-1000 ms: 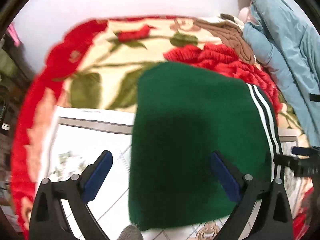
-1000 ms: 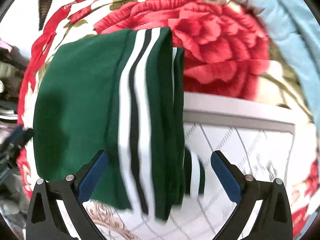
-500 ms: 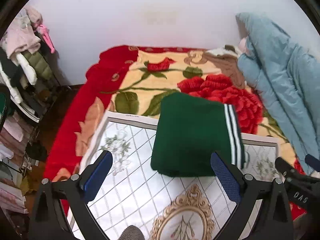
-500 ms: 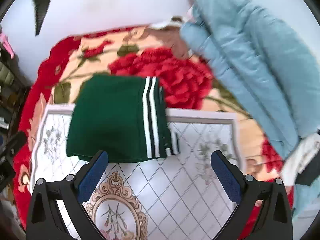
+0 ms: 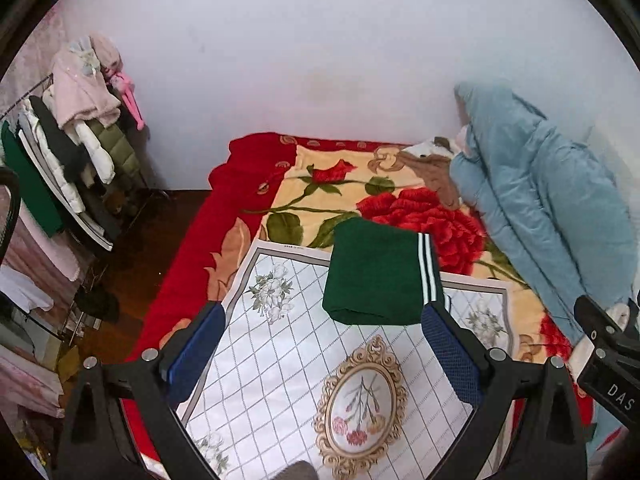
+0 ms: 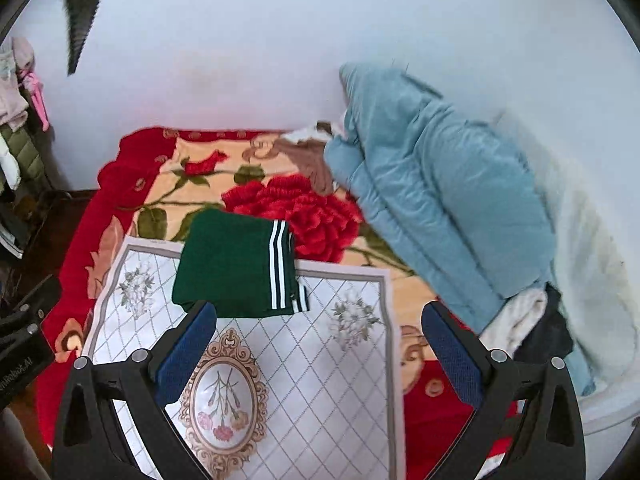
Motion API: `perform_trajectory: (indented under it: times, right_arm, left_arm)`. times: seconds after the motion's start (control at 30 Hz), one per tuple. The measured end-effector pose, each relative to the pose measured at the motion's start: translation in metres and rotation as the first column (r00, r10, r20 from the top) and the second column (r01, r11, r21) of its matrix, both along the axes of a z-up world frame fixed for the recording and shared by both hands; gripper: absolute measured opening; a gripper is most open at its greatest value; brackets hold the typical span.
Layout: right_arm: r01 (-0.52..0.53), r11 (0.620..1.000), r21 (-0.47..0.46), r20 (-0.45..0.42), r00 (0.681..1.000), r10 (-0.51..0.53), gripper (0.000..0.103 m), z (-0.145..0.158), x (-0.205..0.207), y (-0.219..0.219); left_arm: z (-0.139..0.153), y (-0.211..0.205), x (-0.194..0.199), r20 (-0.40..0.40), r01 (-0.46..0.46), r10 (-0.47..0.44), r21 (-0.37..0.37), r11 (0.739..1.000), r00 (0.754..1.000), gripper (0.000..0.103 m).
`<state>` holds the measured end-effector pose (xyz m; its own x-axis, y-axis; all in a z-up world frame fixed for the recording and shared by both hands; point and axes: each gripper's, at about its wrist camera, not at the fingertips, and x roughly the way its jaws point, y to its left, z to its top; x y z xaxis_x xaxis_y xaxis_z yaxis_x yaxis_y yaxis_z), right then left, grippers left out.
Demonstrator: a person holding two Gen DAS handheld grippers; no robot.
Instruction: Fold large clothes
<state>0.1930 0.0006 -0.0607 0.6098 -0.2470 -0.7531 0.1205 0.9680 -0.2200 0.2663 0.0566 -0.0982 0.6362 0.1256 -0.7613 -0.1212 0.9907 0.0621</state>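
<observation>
A dark green garment with white side stripes lies folded into a compact rectangle at the far edge of a white patterned mat on the bed. It also shows in the right wrist view, on the same mat. My left gripper is open and empty, held well above and back from the garment. My right gripper is open and empty too, also high and back. The right gripper's body shows at the right edge of the left wrist view.
A red floral blanket covers the bed. A pale blue quilt is piled at the right with a brown garment beside it. A clothes rack with hanging coats stands at the left by the wall.
Both grippers have pulled up and back from the folded green garment, which now looks small and far. The garment lies still on the mat.
</observation>
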Motion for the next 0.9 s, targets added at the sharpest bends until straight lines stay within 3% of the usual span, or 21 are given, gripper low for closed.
perform_trajectory:
  times: [0.23, 0.37, 0.6, 0.9]
  right_arm:
    - [-0.005, 1.0, 0.006, 0.054, 0.999, 0.004, 0.103, 0.07, -0.068, 0.001]
    - [-0.01, 1.0, 0.012, 0.067, 0.998, 0.009, 0.103, 0.094, -0.093, 0.002]
    - [0.0, 1.0, 0.031, 0.09, 0.996, -0.002, 0.103, 0.119, -0.128, -0.005]
    - [-0.003, 0.999, 0.037, 0.095, 0.995, -0.001, 0.103, 0.129, -0.142, -0.012]
  left_arm:
    - [0.048, -0.006, -0.048, 0.044, 0.021, -0.02, -0.012, 1.0, 0.999, 0.1]
    - [0.067, -0.007, -0.066, 0.065, 0.023, -0.022, -0.017, 1.0, 0.998, 0.1]
    - [0.084, -0.015, -0.088, 0.072, 0.029, -0.027, -0.023, 0.999, 0.997, 0.1]
    - [0.09, -0.019, -0.108, 0.103, 0.005, -0.004, -0.011, 1.0, 0.995, 0.1]
